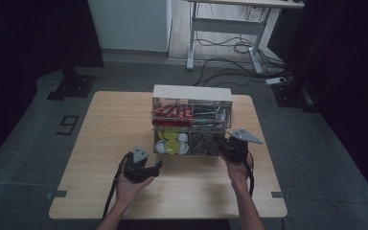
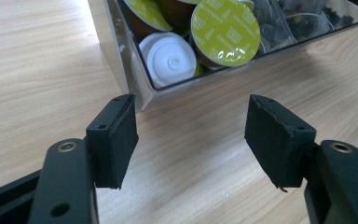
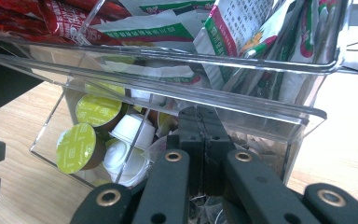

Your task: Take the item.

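1. The clear acrylic organizer (image 1: pixel 191 122) is seen at the centre of the high view, standing on the wooden counter (image 1: pixel 100 143), with its lower drawer (image 1: pixel 191 143) drawn out toward the bottom of the frame; the work in hand is judged to concern this drawer.

2. The right gripper (image 1: pixel 231 146) is placed at the drawer's lower right corner in the high view. In the right gripper view its jaws are closed flat against each other at lower centre, with their tips at the drawer's clear front wall (image 3: pixel 270 135). Whether anything thin is pinched cannot be told. It is judged to be set there to pull or steady the drawer.

3. The left gripper (image 1: pixel 146 167) is held lower left of the drawer in the high view, apart from it. In the left gripper view its jaws stand wide open over bare counter with nothing between them, the drawer's corner (image 2: pixel 142 98) lying just above. It is judged to be waiting to reach in.

4. The drawer's left compartment holds coffee capsules: yellow-green foil lids (image 2: pixel 226 30) and a white one (image 2: pixel 170 58). Dark mesh bags (image 2: pixel 303 21) fill the neighbouring compartment.

5. The upper tier carries red sachets (image 1: pixel 171 114) at left and green-and-white packets (image 3: pixel 242 28) at right.
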